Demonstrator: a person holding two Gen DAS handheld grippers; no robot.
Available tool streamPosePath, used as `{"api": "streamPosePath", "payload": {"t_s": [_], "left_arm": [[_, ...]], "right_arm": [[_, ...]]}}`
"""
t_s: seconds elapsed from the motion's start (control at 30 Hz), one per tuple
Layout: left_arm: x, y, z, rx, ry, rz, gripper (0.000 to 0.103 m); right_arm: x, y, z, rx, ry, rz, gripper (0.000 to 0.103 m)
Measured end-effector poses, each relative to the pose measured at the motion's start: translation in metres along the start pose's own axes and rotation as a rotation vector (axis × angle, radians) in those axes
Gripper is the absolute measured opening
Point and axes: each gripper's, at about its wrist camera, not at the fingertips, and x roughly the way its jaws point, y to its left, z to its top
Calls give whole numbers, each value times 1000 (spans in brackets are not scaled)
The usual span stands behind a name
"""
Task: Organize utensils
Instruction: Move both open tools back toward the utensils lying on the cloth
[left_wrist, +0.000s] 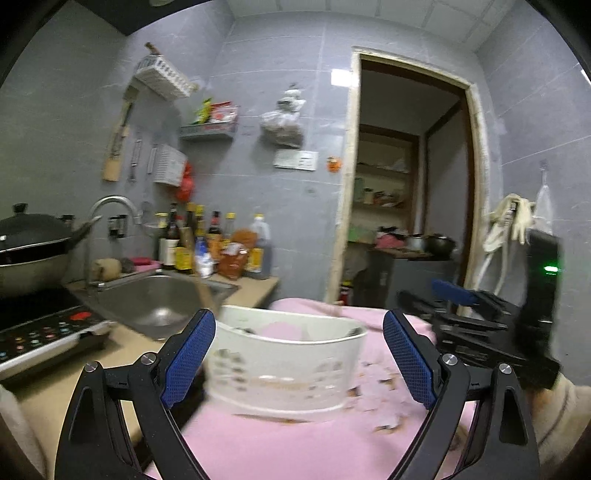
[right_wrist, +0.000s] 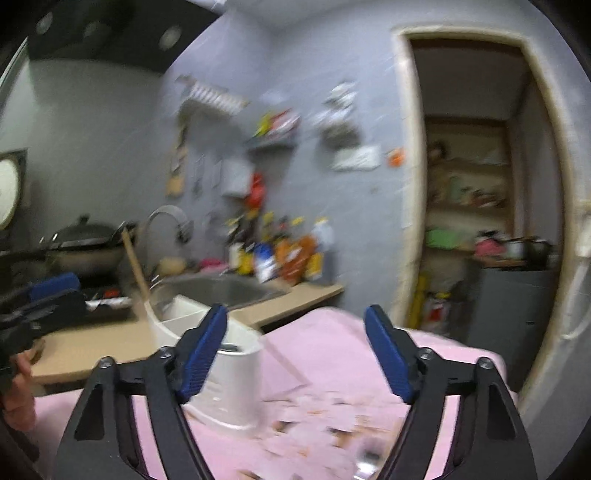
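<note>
Place: a home kitchen.
Evidence: steel sink (left_wrist: 159, 299) with faucet (left_wrist: 110, 206), lidded wok (left_wrist: 33, 236) on a cooktop (left_wrist: 40, 328), sauce bottles (left_wrist: 207, 240), grey tiled wall (left_wrist: 277, 92), pantry doorway (left_wrist: 406, 177).

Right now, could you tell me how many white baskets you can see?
3: one basket on the pink cloth, two wall baskets, upper and lower, above the sink. Others may be hidden.

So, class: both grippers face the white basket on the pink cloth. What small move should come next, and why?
Probably bring the left gripper forward to steady the white basket: its open jaws already straddle it, while the right gripper is empty.
</note>
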Motion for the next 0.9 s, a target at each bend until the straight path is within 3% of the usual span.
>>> {"api": "streamPosePath", "payload": {"t_s": [0.17,0.23,0.27,0.37,0.47,0.6,0.7,0.9], "left_arm": [[-4,28,-9,-40,12,55,89],[-4,36,-12,-58,16,71,89],[-5,39,-13,-62,16,76,89],[-5,44,-15,-74,16,86,89],[-1,42,-14,-79,41,79,89],[1,36,-11,-64,46,88,89],[1,35,-11,-75,51,77,89],[2,39,-13,-65,64,96,89]], "right_arm": [[74,27,1,-91,164,57,50],[95,31,-1,-93,219,71,20],[100,31,-2,-90,233,74,11],[105,26,-2,-54,240,80,8],[88,20,10,-34,185,57,3],[51,10,49,74,91,124,3],[22,14,85,70,5,164,3],[9,19,117,52,-13,162,3]]}}
